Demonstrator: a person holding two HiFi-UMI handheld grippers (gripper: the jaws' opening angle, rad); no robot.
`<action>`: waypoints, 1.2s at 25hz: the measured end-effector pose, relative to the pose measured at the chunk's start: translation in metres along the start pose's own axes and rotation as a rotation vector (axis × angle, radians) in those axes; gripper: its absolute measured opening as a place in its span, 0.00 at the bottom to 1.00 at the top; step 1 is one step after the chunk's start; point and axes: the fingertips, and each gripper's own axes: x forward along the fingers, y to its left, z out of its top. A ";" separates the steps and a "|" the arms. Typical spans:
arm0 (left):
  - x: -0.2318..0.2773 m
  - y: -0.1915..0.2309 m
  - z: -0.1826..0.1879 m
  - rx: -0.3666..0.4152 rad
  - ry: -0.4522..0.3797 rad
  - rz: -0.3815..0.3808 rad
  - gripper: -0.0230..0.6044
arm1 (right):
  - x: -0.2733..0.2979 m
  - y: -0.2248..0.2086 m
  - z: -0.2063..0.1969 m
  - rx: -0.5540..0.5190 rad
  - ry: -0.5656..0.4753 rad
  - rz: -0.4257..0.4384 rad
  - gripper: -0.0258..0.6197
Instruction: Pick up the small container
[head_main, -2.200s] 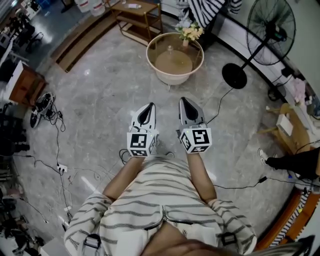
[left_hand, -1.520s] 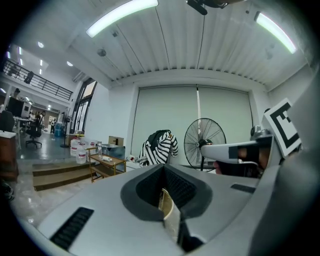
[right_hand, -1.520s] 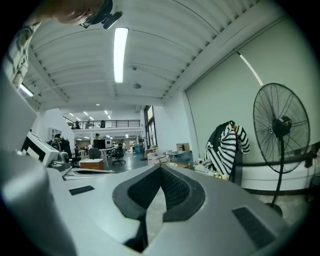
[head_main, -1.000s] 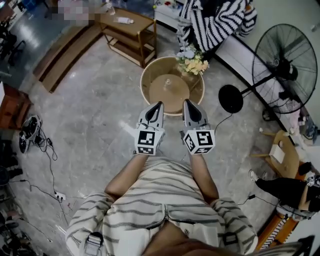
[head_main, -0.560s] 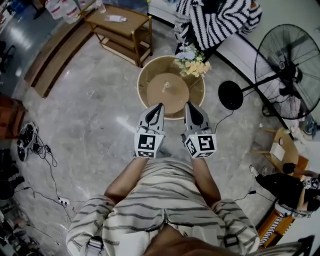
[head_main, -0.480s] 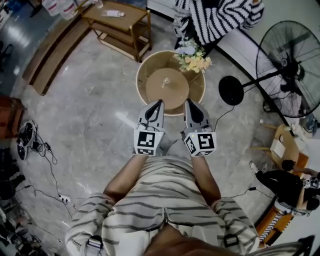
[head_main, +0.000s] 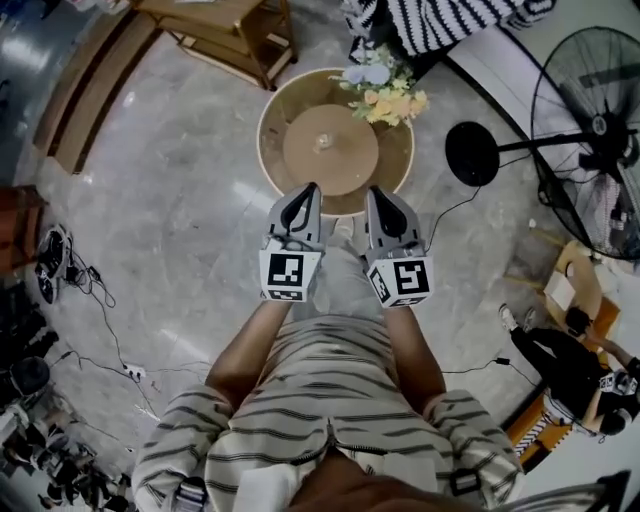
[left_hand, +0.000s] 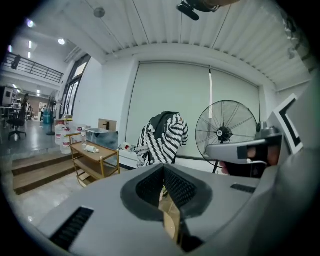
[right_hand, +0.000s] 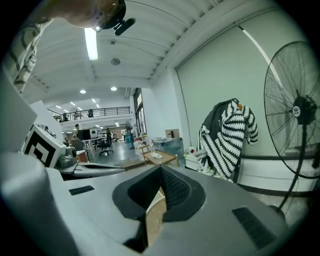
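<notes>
Both jaw pairs together, empty: left gripper (head_main: 311, 189), right gripper (head_main: 369, 191). Ahead, small pale container (head_main: 322, 143) at centre of round tan table (head_main: 350, 166). I judge it light, rigid, tippable; I'd pinch its sides.

Small container (head_main: 322, 143), pale, near the middle of the round tan table (head_main: 350, 168), details too small to tell

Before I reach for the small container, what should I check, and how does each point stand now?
1. Container in view: ok, at the middle of the table.
2. Left tongs open: not ok, shut and empty.
3. Right tongs open: not ok, shut and empty.
4. Flowers apart from container: ok, at the far rim.
5. Tongs at container: not ok, short of it, by the near rim.
</notes>
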 end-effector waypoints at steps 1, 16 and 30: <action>0.010 0.001 -0.005 0.002 0.010 0.005 0.04 | 0.007 -0.007 -0.005 0.001 0.008 0.011 0.05; 0.125 0.040 -0.115 -0.012 0.130 0.108 0.04 | 0.091 -0.061 -0.119 0.054 0.127 0.093 0.05; 0.187 0.052 -0.232 -0.057 0.224 0.170 0.04 | 0.120 -0.084 -0.205 0.076 0.181 0.115 0.05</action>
